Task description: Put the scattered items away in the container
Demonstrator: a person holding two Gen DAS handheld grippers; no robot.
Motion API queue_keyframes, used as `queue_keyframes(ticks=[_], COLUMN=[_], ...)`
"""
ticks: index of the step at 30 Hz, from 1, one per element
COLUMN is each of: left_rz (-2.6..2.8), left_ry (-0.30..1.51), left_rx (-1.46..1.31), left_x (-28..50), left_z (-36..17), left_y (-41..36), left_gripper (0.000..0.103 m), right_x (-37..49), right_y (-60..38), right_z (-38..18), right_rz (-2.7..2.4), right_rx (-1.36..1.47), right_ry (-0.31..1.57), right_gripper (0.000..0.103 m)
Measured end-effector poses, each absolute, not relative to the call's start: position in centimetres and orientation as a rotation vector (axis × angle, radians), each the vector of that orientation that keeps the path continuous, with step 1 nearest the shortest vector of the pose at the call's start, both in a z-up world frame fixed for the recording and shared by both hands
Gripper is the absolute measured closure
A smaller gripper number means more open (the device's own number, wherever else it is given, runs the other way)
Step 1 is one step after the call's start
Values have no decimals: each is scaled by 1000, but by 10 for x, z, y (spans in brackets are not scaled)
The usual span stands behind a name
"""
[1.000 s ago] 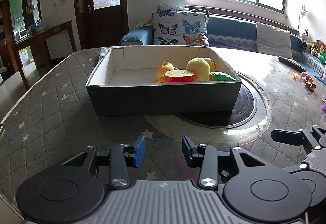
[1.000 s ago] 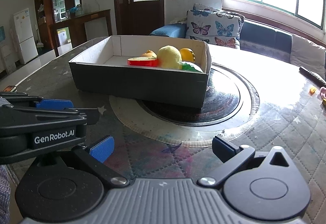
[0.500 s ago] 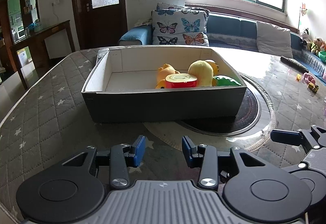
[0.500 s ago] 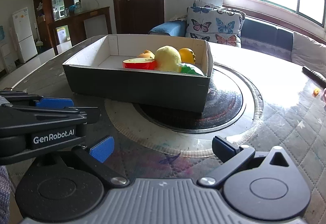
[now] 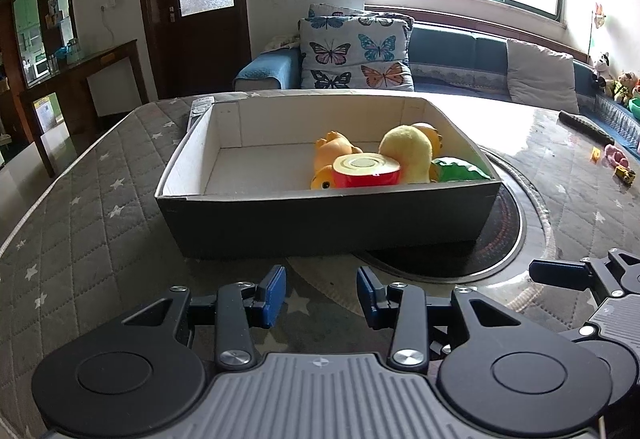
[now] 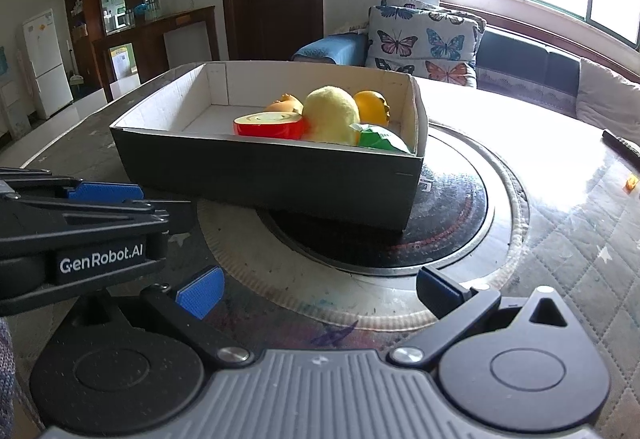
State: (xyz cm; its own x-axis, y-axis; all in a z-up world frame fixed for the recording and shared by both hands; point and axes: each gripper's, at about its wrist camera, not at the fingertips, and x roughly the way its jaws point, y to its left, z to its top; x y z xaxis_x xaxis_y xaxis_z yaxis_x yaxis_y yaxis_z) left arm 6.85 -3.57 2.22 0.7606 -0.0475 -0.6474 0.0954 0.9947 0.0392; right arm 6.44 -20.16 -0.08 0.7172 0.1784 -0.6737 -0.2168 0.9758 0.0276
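A dark box [image 5: 328, 223] with a white inside sits on the table [image 5: 80, 223], near its middle, its right end resting over the round black plate [image 5: 500, 239] set into the tabletop. All the toys in view lie inside the box, bunched at its right end: a red slice with a pale cut face [image 5: 367, 170] against the near wall, an orange toy [image 5: 334, 153] behind it, a yellow plush ball [image 5: 407, 154] to its right, another orange piece [image 5: 432, 133] toward the far right corner, and a green piece [image 5: 460, 170] in the near right corner. The left half of the box floor is bare.

The left gripper [image 5: 321, 293] hovers over the quilted cover just in front of the box's near wall, its jaws part-way apart, blue pads [image 5: 276, 293] facing each other with nothing between them. The right gripper [image 6: 318, 291] is beside it, nearer the right edge of the table, jaws spread wide and holding nothing; below it the rim of the round plate shows. In the right wrist view the left gripper crosses the left side, its side marked GenRobot.AI.

At the table's far right edge lie a dark remote [image 5: 586, 127] and a few small toys [image 5: 616, 159], well apart from the box. Another remote [image 5: 198, 111] lies just behind the box's far left corner
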Motion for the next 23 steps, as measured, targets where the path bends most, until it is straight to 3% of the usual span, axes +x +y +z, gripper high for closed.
queue_keyframes(ticks=[13,23], left_rz=[-75,-79], left_ry=[718,699], left_rx=[69,69], left_x=[89,102], left_z=[16,17], left_y=[-32,-32], left_gripper=[62,69], right_x=[87,99], right_y=[-200,-200], right_z=[-7,-8], right_rz=[218,214], right_rx=[-52,-46], right_ry=[763,765], right_gripper=[0,0])
